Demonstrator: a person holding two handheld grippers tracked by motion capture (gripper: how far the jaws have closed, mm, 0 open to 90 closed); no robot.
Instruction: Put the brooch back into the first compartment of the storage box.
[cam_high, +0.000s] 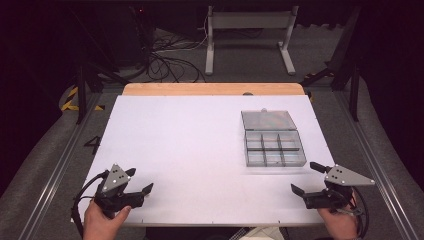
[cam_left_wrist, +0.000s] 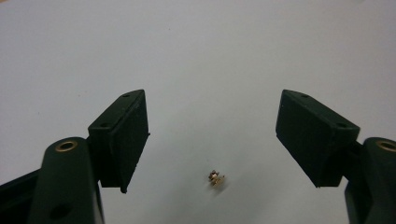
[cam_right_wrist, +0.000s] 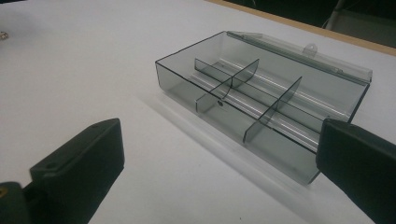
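**Small brass part between my left jaws, box far to the right**

At the desk's near-left corner my left gripper (cam_high: 138, 181) hangs over the white surface with its jaws spread and nothing clamped. In the left gripper view a tiny brass-coloured part (cam_left_wrist: 215, 178) lies on the desk between the two black pads (cam_left_wrist: 125, 135), a little nearer the left pad and low in the gap — so it sits close in toward the gripper's body, not out at the fingertips. It is too small for me to tell which way its long axis runs. Neither pad touches it.

Moving right, the middle of the desk (cam_high: 190, 140) is bare. Toward the far-right sits the clear divided box (cam_high: 274, 148), lid thrown back, its compartments looking empty.

At the near-right corner my right gripper (cam_high: 307, 178) is also unclenched and holds nothing, with the box just beyond its jaws.

My left hand is plainly the nearer to the part; I judge the next move is to settle down over it and pinch.
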